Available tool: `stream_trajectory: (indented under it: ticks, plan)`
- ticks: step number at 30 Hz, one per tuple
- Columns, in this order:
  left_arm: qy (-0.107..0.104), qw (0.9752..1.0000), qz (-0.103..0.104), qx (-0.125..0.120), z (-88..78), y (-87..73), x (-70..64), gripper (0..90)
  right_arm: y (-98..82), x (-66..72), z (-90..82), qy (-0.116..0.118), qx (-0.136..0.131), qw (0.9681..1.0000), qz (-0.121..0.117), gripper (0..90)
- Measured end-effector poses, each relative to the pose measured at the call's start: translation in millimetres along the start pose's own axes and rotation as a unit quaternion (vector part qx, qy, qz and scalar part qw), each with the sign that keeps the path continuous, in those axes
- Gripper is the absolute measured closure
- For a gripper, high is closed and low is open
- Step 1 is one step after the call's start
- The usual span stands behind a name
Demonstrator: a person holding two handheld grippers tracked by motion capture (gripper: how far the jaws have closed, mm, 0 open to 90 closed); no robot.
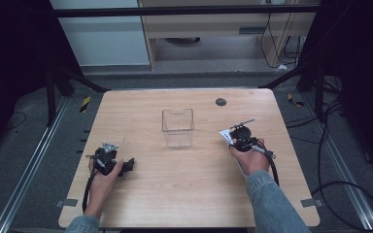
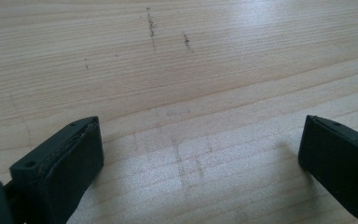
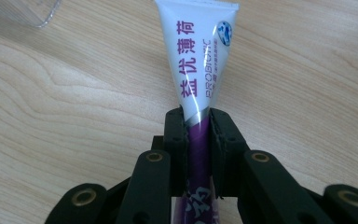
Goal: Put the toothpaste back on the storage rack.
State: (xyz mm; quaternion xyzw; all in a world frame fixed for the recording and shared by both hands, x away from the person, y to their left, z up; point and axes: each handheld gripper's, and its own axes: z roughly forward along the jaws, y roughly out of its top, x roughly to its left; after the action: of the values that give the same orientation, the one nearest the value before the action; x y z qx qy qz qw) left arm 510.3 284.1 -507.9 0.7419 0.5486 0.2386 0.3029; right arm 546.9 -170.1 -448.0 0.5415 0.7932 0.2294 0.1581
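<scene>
High view: right gripper [image 1: 230, 137] holds toothpaste tube [image 1: 226, 136] just above table [image 1: 184, 194], right of clear bin [image 1: 178, 127].
Left gripper view: left gripper [image 2: 200, 154] spread, nothing between.
Right gripper view: jaws pinch tube's lower body; soft tube likely to pivot or slip during lift.

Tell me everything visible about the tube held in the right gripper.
The tube is a soft, glossy squeeze tube, white toward its flat crimped end and purple lower down, printed with purple Chinese characters, the word PROBIOTIC and a small blue round emblem. The right gripper is shut on it, both pads pressing its purple part; the crimped end points away from the camera over the wooden table. In the high view it shows as a small white shape right of the clear container.
</scene>
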Motion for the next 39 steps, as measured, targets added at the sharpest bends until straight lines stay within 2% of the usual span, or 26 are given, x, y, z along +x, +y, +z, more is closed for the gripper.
stream_trajectory:
  ticks: [8, 39]
  plan:
    - [0.0, 1.0, 0.0, 0.0, 0.0, 0.0, 0.0, 0.0, 2.3, -0.4, -2.0, 0.002, -0.009, 0.9999, 0.004, 78.5]
    - [-0.001, 1.0, 0.0, 0.0, 0.1, 0.0, 0.1, 0.0, 3.5, -5.5, -11.1, 0.002, -0.017, 0.9998, 0.006, 78.7]
